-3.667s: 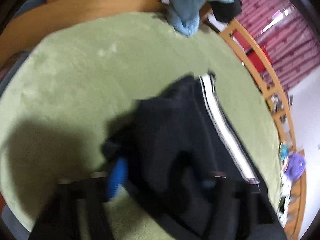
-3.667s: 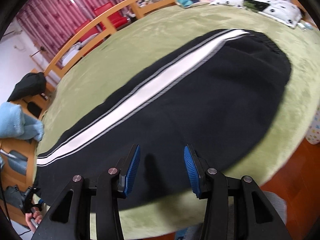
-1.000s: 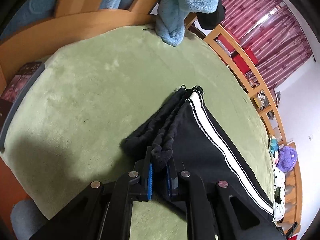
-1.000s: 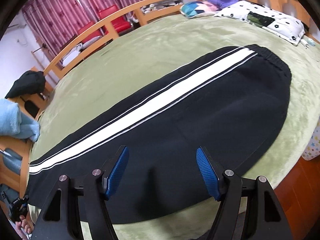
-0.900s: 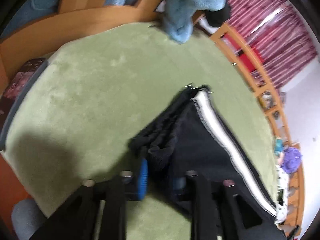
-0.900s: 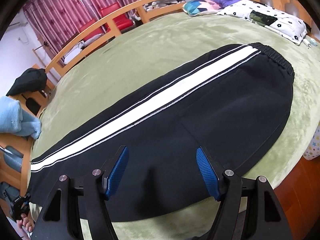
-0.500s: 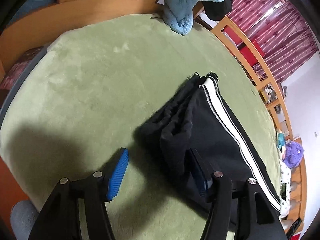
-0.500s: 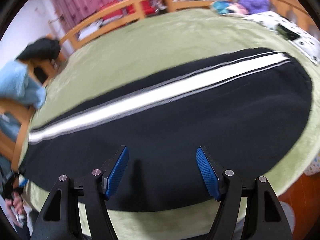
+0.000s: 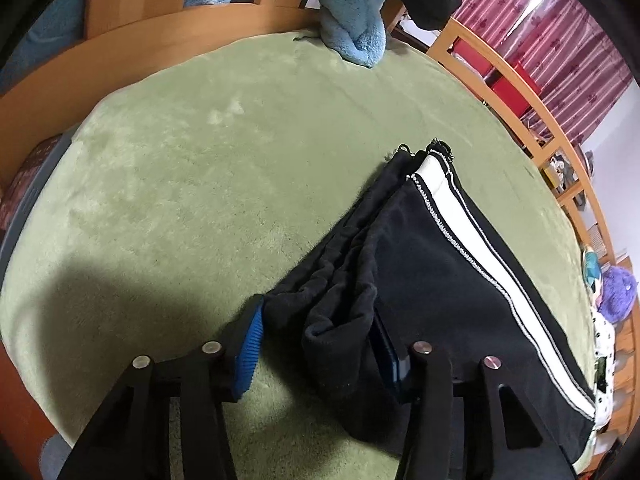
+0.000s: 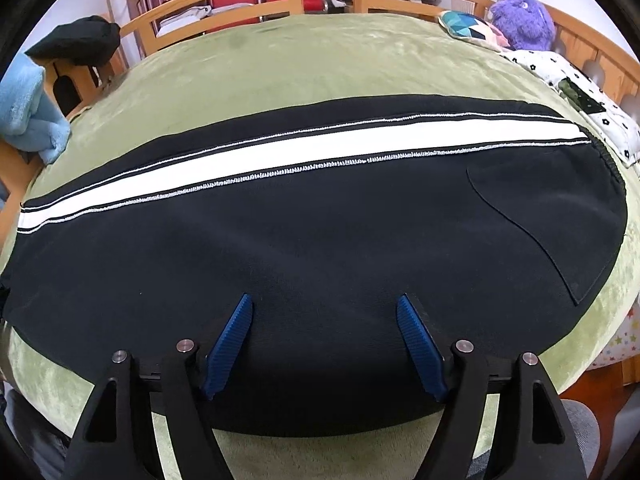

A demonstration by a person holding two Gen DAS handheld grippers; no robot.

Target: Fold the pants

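Observation:
Black pants (image 10: pixel 320 248) with a white side stripe (image 10: pixel 304 152) lie flat across a green bed cover (image 10: pixel 304 60), legs stacked, waistband at the right. In the left wrist view the leg cuffs (image 9: pixel 336 304) lie bunched on the cover (image 9: pixel 180 168). My left gripper (image 9: pixel 320 344) is open, its blue-padded fingers (image 9: pixel 250 348) on either side of the cuffs, not closed on them. My right gripper (image 10: pixel 324 340) is open and empty over the near edge of the pants, around mid-leg.
A light blue blanket (image 9: pixel 360 12) hangs over the wooden bed rail (image 9: pixel 132 60) near the cuffs. A dark garment (image 10: pixel 76 46) lies on the rail. A purple plush toy (image 10: pixel 524 20), a colourful cushion (image 10: pixel 468 28) and a spotted pillow (image 10: pixel 572 96) lie beyond the waistband.
My left gripper let go of the cuffs and opened; the cuffs now lie on the cover between its fingers. My right gripper stayed open and turned leftward over the pants.

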